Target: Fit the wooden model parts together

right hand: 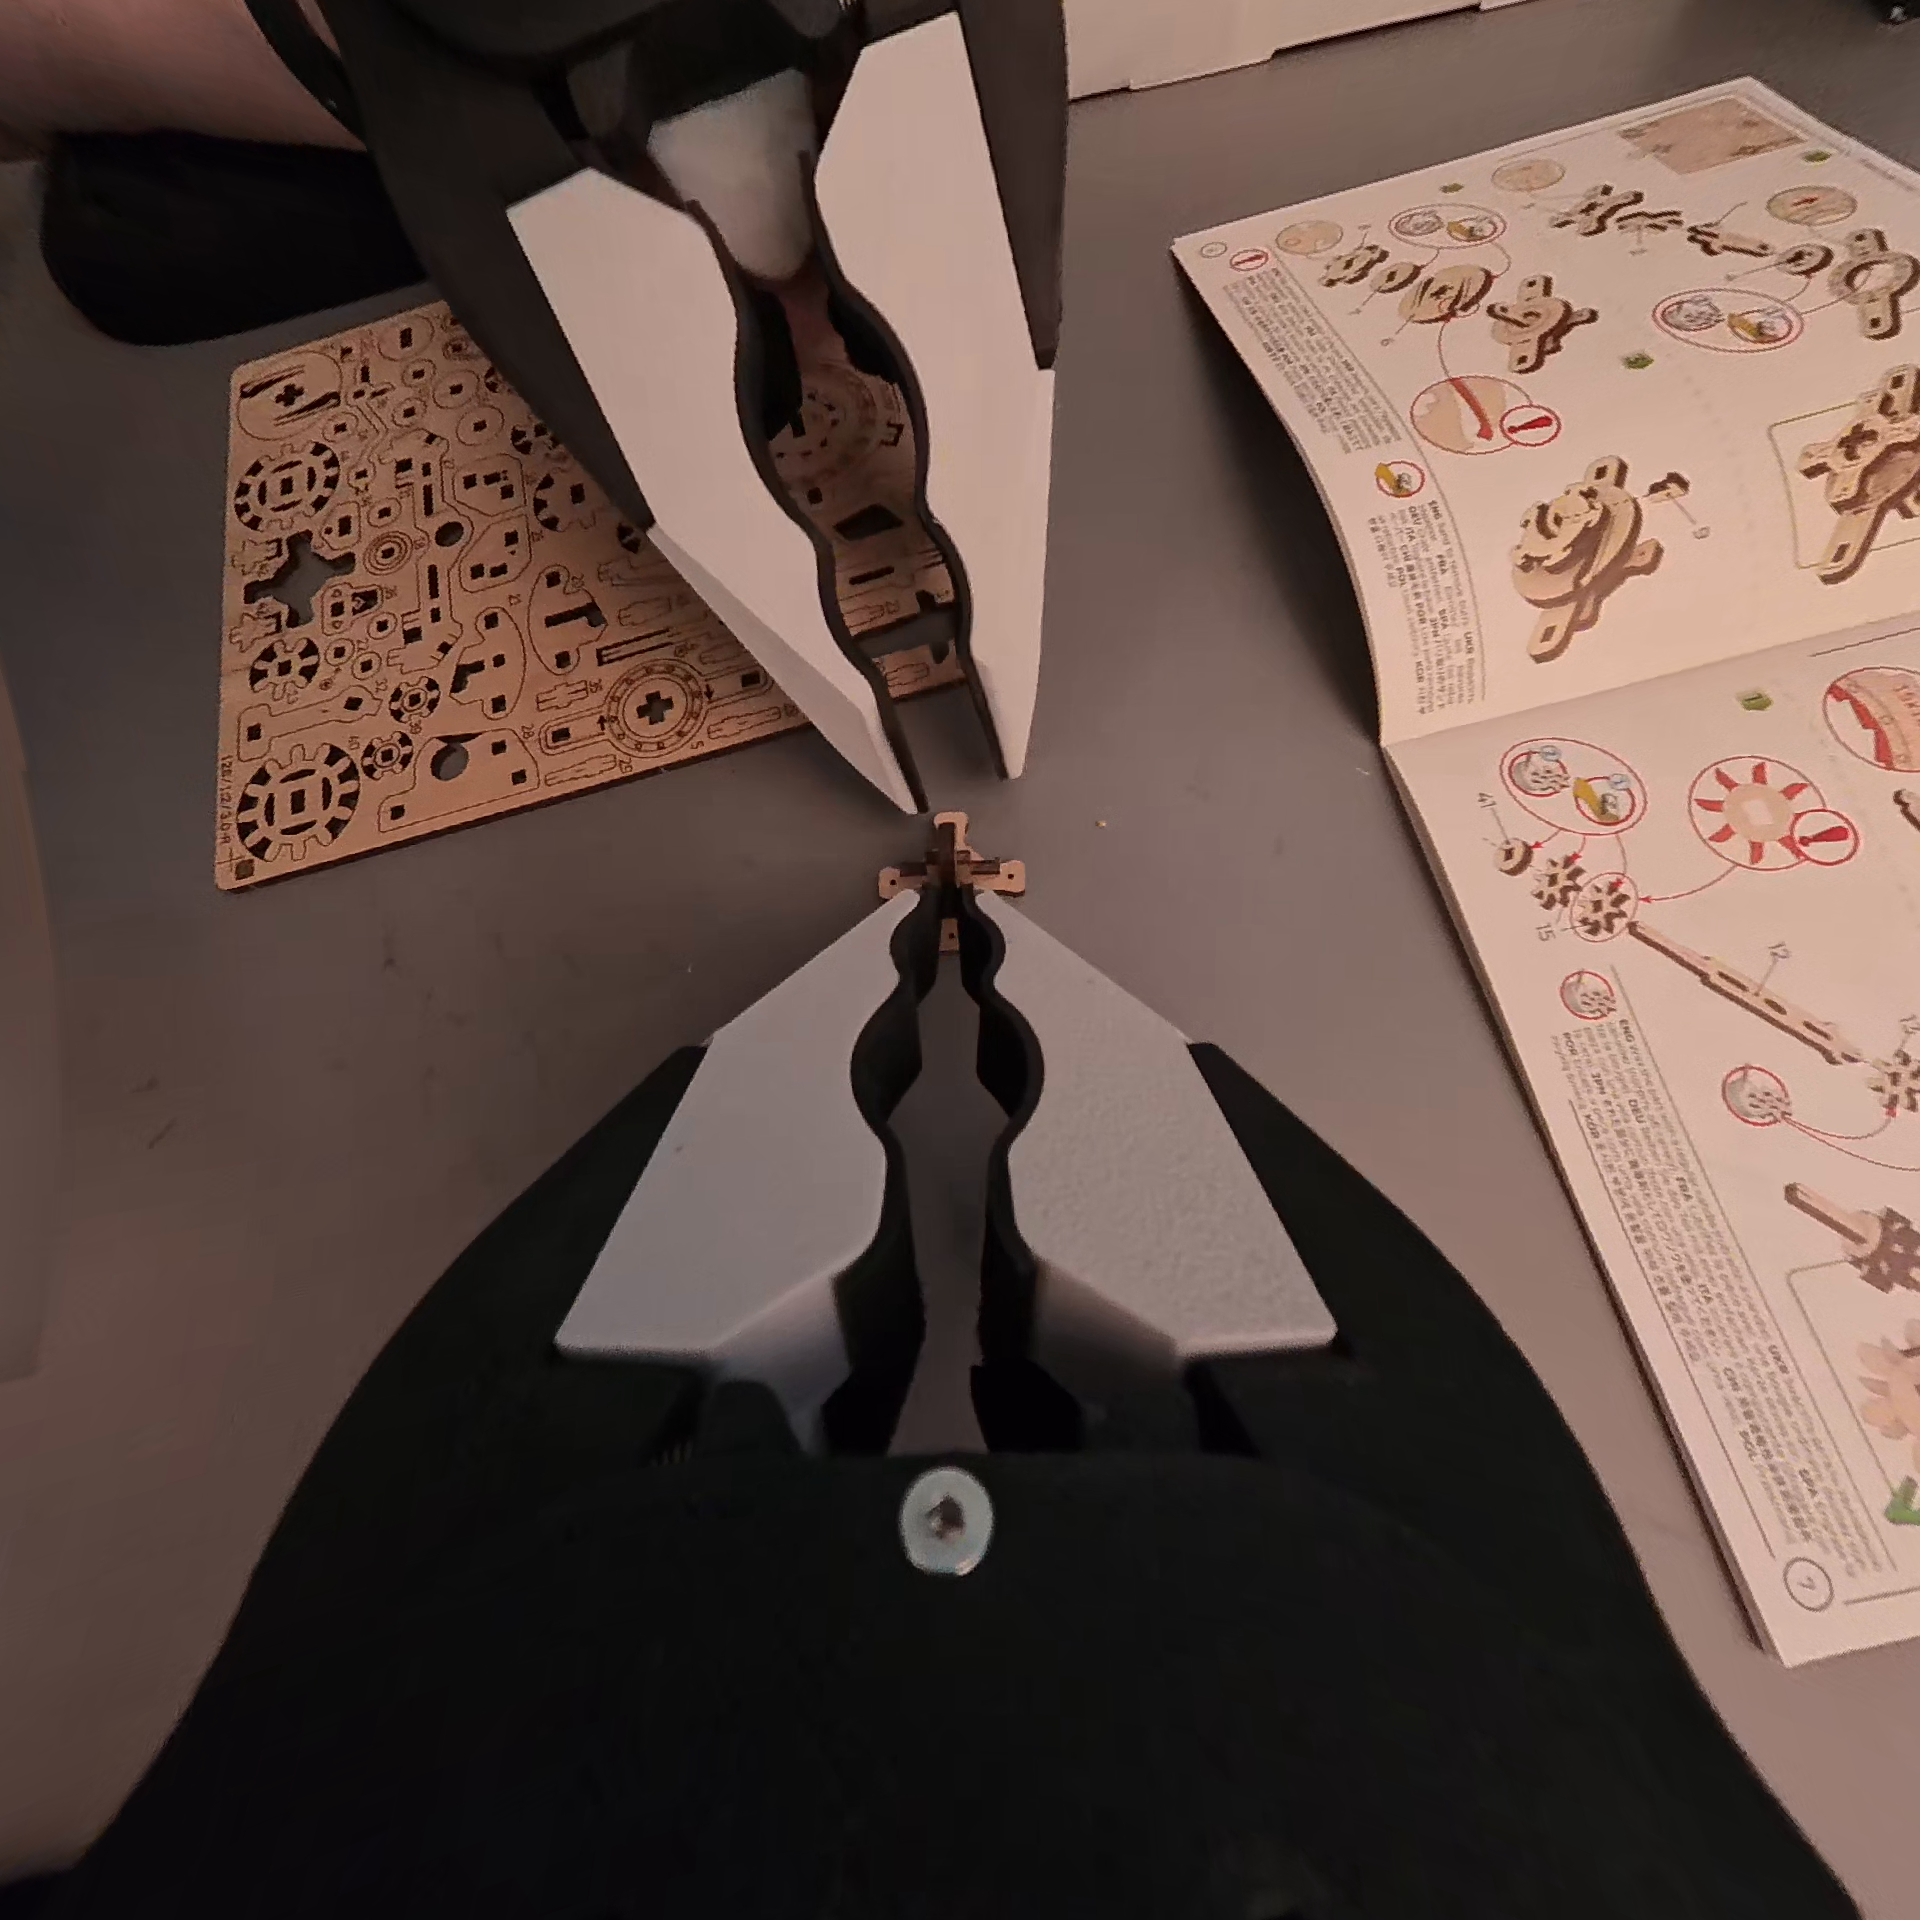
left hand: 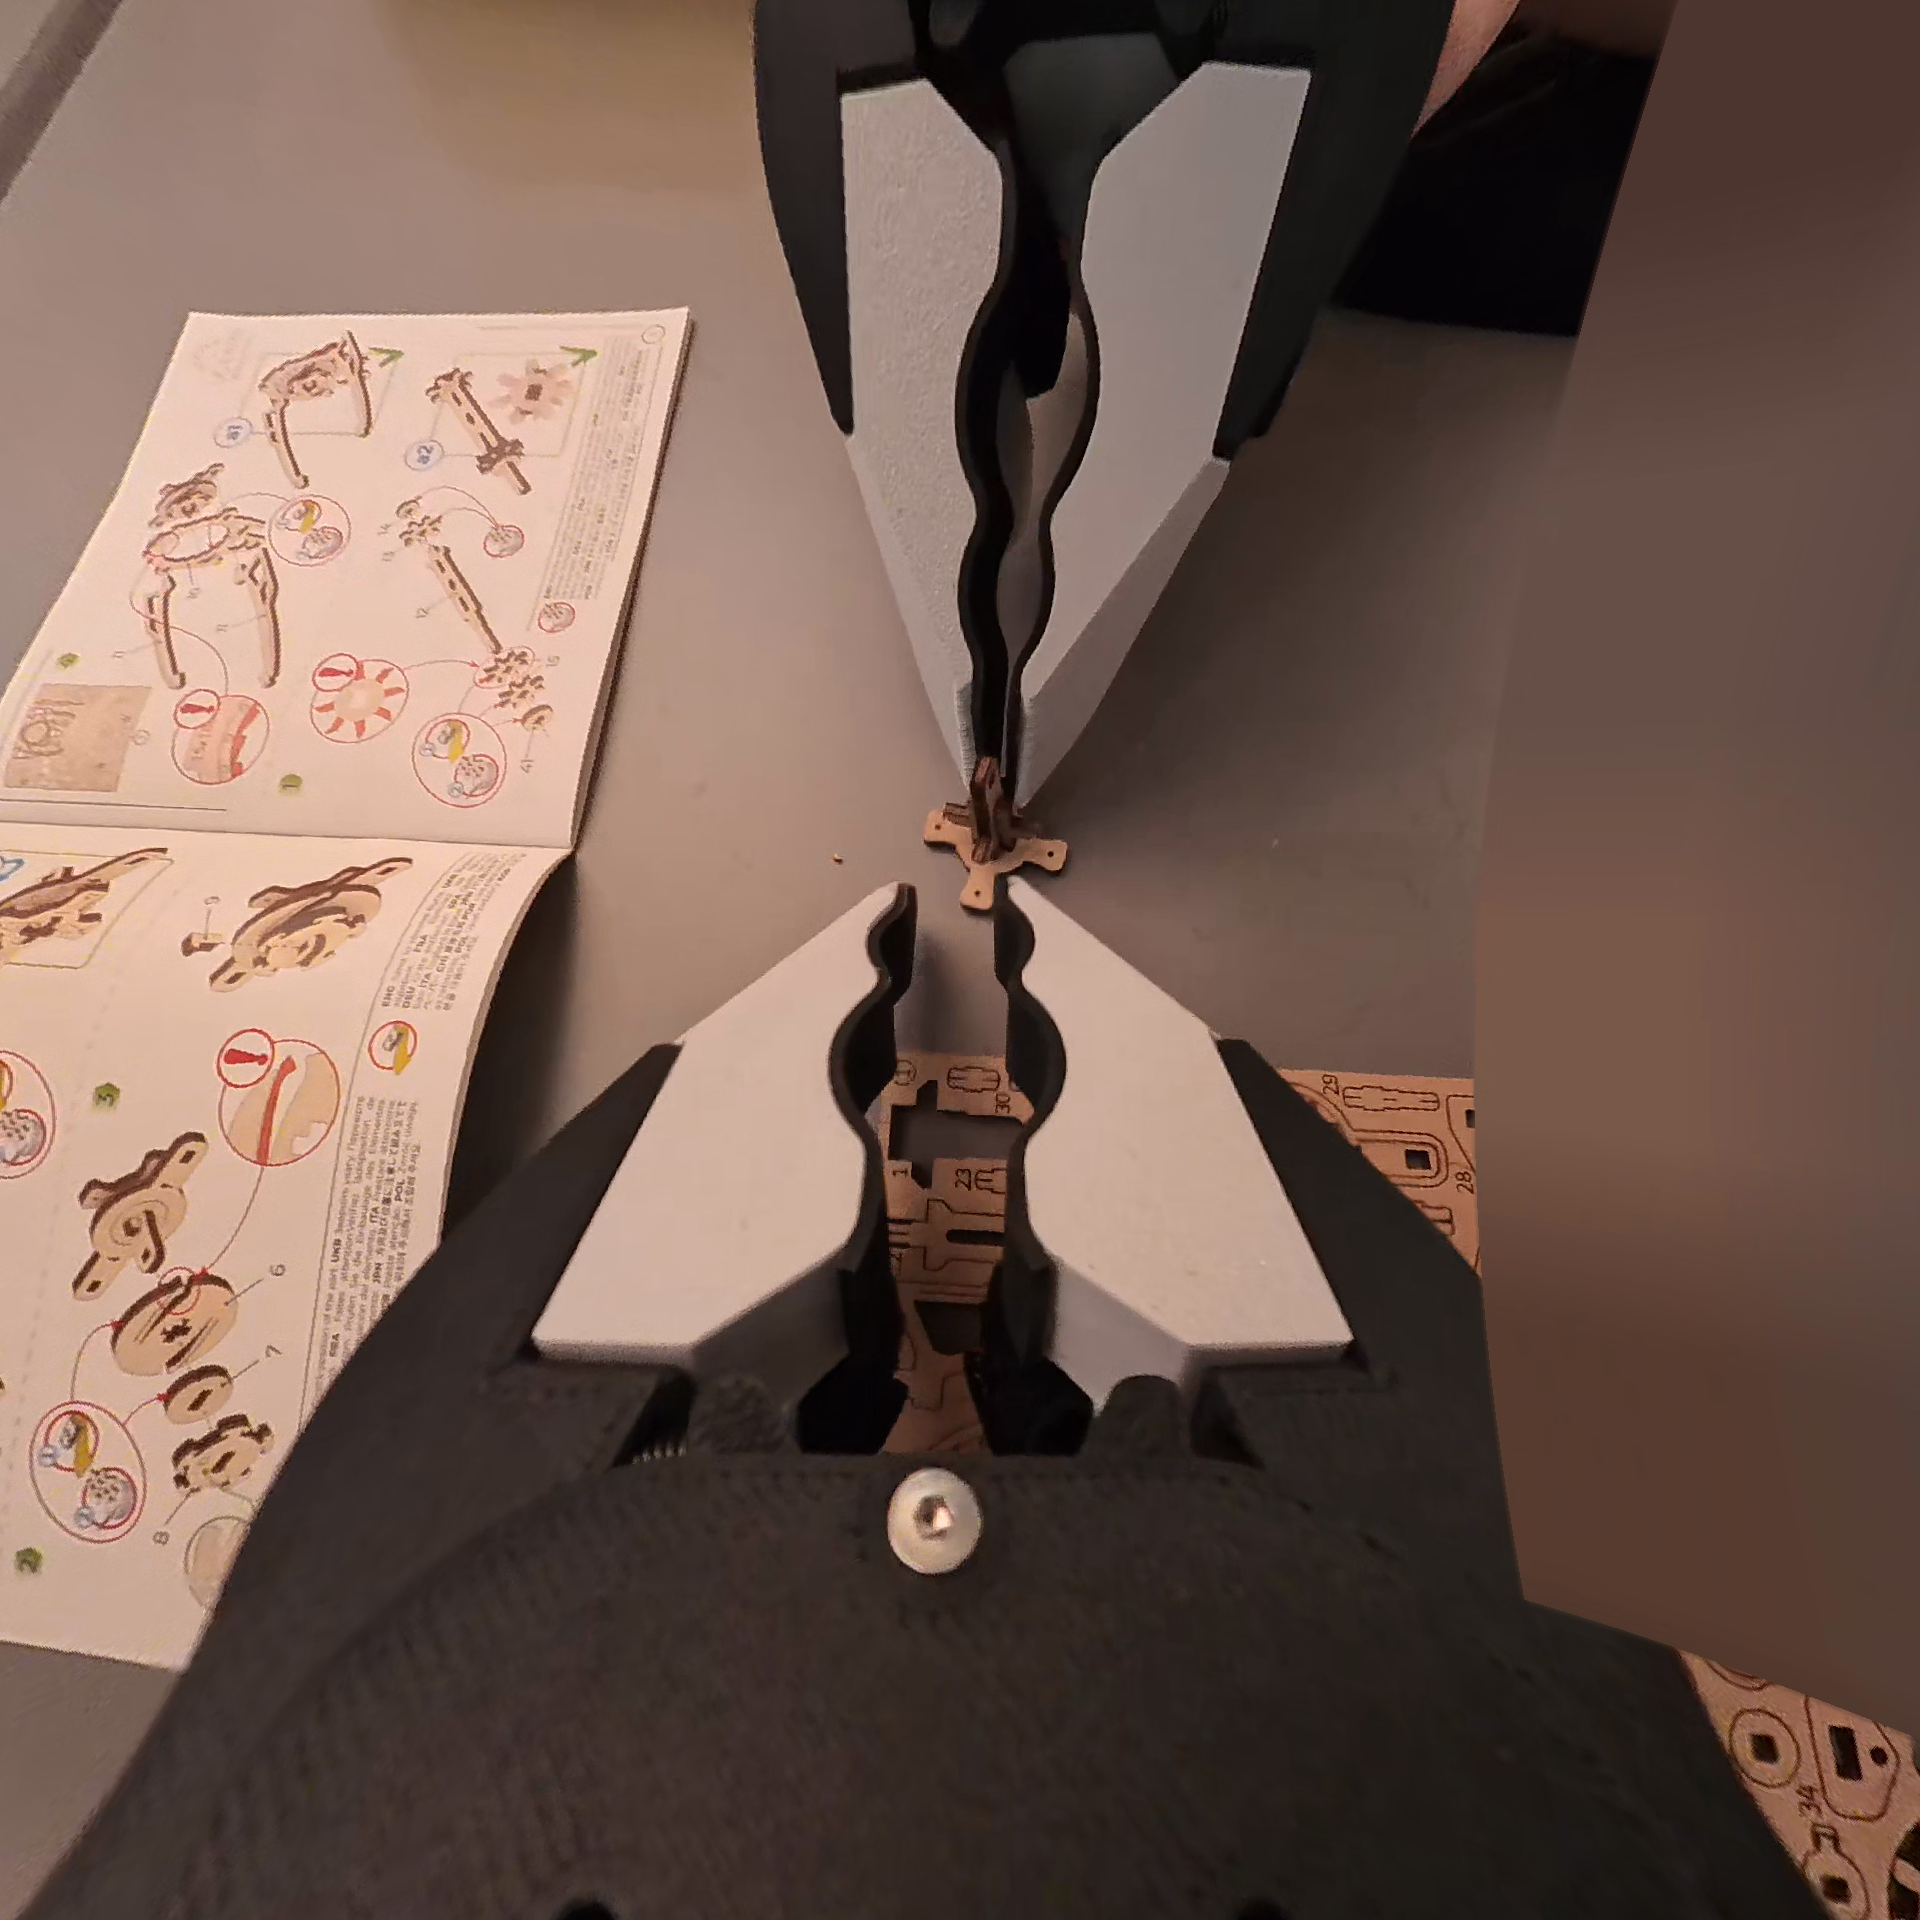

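A small wooden cross-shaped part (left hand: pixel 997 847) lies on the grey table with a short dark wooden peg (left hand: pixel 987 790) standing in its middle. My right gripper (left hand: pixel 992 764) comes in from the far side and is shut on this peg. In the right wrist view the right gripper (right hand: pixel 943 906) is closed around the small assembly (right hand: pixel 951 871). My left gripper (left hand: pixel 956 899) is open and empty, its tips just short of the cross's near arm. It shows opposite in the right wrist view (right hand: pixel 961 795).
A laser-cut wooden parts sheet (right hand: pixel 416 623) lies flat behind the left gripper and shows under its fingers (left hand: pixel 1371 1132). An open instruction booklet (left hand: pixel 312 727) (right hand: pixel 1610 727) lies beside the work spot. A dark object (right hand: pixel 208 239) sits at the table's far edge.
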A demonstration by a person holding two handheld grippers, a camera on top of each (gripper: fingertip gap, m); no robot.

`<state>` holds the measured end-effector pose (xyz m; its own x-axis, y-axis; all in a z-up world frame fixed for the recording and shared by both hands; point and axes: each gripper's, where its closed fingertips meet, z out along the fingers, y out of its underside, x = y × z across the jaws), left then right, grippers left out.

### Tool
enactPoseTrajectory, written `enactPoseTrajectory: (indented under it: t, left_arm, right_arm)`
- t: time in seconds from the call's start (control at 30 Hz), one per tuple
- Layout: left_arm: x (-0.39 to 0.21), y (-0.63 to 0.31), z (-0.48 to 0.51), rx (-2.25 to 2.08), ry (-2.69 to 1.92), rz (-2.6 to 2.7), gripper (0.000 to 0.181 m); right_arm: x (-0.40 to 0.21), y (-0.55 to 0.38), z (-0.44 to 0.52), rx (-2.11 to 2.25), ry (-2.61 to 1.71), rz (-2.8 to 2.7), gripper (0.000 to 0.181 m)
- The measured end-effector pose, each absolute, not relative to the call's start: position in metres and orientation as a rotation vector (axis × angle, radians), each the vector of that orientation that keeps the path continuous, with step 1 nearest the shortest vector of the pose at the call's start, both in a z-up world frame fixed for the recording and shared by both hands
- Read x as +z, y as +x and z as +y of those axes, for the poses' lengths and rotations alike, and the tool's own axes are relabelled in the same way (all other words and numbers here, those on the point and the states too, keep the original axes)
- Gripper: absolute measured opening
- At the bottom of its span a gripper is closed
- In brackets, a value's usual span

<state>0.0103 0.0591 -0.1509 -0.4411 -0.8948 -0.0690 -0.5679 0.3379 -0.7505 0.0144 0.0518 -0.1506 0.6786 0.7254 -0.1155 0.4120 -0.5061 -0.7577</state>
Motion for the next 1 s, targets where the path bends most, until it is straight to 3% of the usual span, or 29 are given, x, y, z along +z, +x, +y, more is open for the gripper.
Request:
enactPoseTrajectory:
  t: [0.53,1.0]
  left_arm:
    - [-0.1474,0.0175,0.0519,-0.954,-1.220,2.140,0.004]
    - [-0.1480,0.0165,0.0489,-0.975,-1.215,2.155,0.001]
  right_arm:
    - [-0.1487,0.0110,0.0523,0.526,-2.149,-0.902,0.007]
    - [-0.1448,0.0134,0.0554,0.523,-2.144,-0.880,0.001]
